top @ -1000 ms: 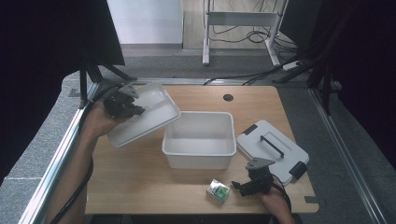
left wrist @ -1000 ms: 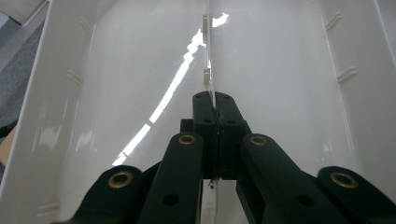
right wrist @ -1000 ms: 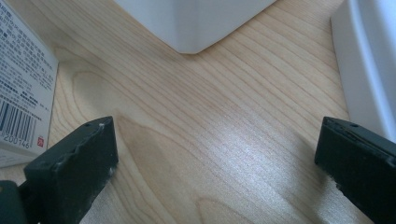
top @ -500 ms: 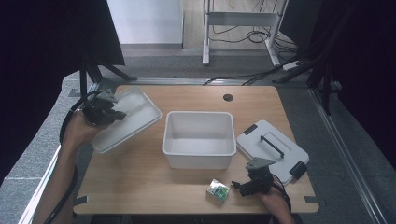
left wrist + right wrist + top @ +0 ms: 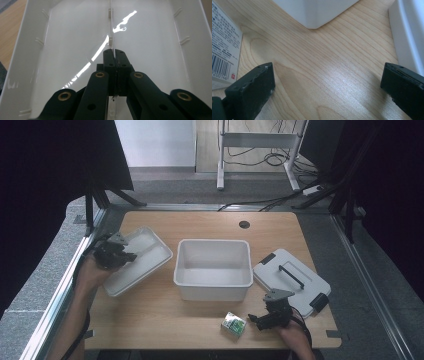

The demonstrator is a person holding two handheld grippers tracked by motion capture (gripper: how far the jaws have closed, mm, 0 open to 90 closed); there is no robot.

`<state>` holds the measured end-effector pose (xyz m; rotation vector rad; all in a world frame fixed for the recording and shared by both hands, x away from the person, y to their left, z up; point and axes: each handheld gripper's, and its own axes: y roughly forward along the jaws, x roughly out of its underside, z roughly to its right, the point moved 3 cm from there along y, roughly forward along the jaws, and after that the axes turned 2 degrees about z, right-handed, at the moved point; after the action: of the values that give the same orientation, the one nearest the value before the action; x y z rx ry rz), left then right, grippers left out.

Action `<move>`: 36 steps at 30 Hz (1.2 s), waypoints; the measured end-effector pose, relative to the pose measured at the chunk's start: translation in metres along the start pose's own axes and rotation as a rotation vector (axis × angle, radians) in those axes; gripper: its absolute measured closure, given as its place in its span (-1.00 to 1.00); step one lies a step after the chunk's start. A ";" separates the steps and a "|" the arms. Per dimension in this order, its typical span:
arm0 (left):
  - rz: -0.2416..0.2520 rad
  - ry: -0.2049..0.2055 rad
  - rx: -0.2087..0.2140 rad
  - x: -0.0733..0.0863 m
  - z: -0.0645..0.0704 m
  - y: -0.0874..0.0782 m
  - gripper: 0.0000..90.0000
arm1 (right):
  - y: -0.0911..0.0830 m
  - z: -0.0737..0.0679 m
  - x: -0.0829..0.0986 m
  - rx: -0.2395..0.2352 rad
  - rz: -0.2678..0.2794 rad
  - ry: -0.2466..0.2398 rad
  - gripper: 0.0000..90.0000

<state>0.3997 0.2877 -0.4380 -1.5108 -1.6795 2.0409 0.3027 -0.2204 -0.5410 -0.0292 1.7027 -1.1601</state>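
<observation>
Item: white tray (image 5: 145,262), shallow, rectangular, glossy plastic, raised rim all round, small moulded ribs along the inner walls. A thin upright divider (image 5: 111,30) runs lengthwise down its middle. It sits at the left of the wooden table (image 5: 165,312), tilted askew, near the open white bin (image 5: 212,270) but apart from it.

Left gripper (image 5: 114,56): jaws pressed together on the divider, which stands pinched between the two black tips and runs straight on ahead of them. The tray floor spreads to either side of the jaws; both long walls stand well out from them. In the high view this gripper (image 5: 120,254) sits over the tray's near-left edge, hand behind it.

Right gripper (image 5: 327,82): jaws spread wide, nothing between them but bare table top. Small printed box (image 5: 223,47), white with barcode and fine text, lies just outside the left jaw, slightly ahead of it. A corner of the bin lies ahead, between the jaw lines. The white lid (image 5: 409,32) edge lies just outside the right jaw.

High view: box (image 5: 233,324) green and white, just beside the right gripper (image 5: 260,320); lid (image 5: 291,278) with dark handle and latches, flat on the table.
</observation>
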 end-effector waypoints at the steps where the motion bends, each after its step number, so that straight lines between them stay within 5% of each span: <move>1: 0.000 0.000 0.000 0.000 0.000 0.000 0.97 | 0.000 0.000 0.000 0.000 0.000 0.000 -1.00; 20: -0.027 -0.045 -0.032 0.043 0.009 0.049 0.97 | 0.000 0.000 0.000 0.000 0.001 0.001 -1.00; 31: -0.033 -0.056 -0.019 0.053 0.011 0.059 0.93 | 0.000 0.000 0.000 0.000 0.002 0.000 -1.00; 36: 0.020 -0.063 -0.034 0.047 0.014 0.050 0.36 | 0.000 0.000 0.000 0.000 0.002 0.000 -1.00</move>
<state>0.3902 0.2871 -0.5071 -1.4947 -1.7366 2.1023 0.3029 -0.2203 -0.5411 -0.0274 1.7028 -1.1590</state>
